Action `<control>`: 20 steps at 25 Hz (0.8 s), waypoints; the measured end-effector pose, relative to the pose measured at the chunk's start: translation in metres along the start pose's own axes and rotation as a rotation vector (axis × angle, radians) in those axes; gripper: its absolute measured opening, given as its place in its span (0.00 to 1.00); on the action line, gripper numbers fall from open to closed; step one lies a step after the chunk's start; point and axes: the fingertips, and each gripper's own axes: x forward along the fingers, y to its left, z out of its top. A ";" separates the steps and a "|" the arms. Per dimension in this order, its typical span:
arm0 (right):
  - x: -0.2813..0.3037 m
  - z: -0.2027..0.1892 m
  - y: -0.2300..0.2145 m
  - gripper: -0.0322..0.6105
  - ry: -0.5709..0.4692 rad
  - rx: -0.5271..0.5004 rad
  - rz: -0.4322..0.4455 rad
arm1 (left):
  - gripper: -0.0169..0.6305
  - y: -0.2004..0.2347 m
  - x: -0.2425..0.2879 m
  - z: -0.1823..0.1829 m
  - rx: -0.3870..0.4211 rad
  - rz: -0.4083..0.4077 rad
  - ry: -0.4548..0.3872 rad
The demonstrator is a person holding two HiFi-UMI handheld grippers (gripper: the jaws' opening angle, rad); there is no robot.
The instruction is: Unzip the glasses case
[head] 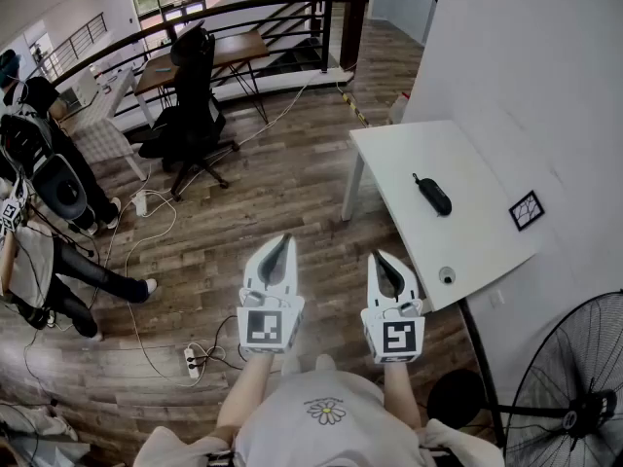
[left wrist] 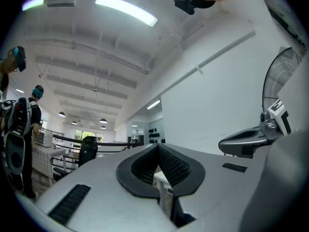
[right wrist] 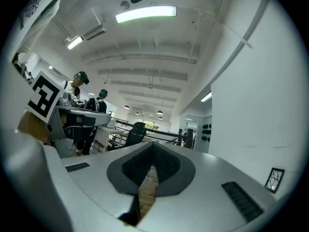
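Observation:
The black glasses case (head: 431, 195) lies zipped shut on the white table (head: 487, 251) at the right of the head view, well ahead of both grippers. My left gripper (head: 283, 241) and right gripper (head: 381, 259) are held side by side over the wooden floor, short of the table's near end. Both have their jaws together with nothing between them. In the left gripper view my left gripper (left wrist: 158, 149) points at the room and a white wall, with a corner of the table showing through the gap. The right gripper view shows my right gripper (right wrist: 153, 146) over the floor. The case appears in neither gripper view.
On the table also sit a black-and-white marker card (head: 526, 210) and a small round object (head: 447, 274). A standing fan (head: 574, 397) is at the lower right. A black office chair (head: 195, 95), people at the left, cables and a power strip (head: 192, 360) occupy the floor.

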 end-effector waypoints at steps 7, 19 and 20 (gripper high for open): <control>-0.004 0.005 -0.009 0.06 -0.010 0.002 -0.006 | 0.05 -0.015 0.007 0.006 -0.015 -0.025 -0.008; -0.029 -0.010 -0.067 0.06 -0.011 0.068 -0.111 | 0.05 -0.073 0.039 0.000 -0.010 -0.118 -0.002; -0.030 -0.011 -0.071 0.06 -0.011 0.076 -0.115 | 0.05 -0.076 0.041 -0.001 -0.007 -0.122 0.004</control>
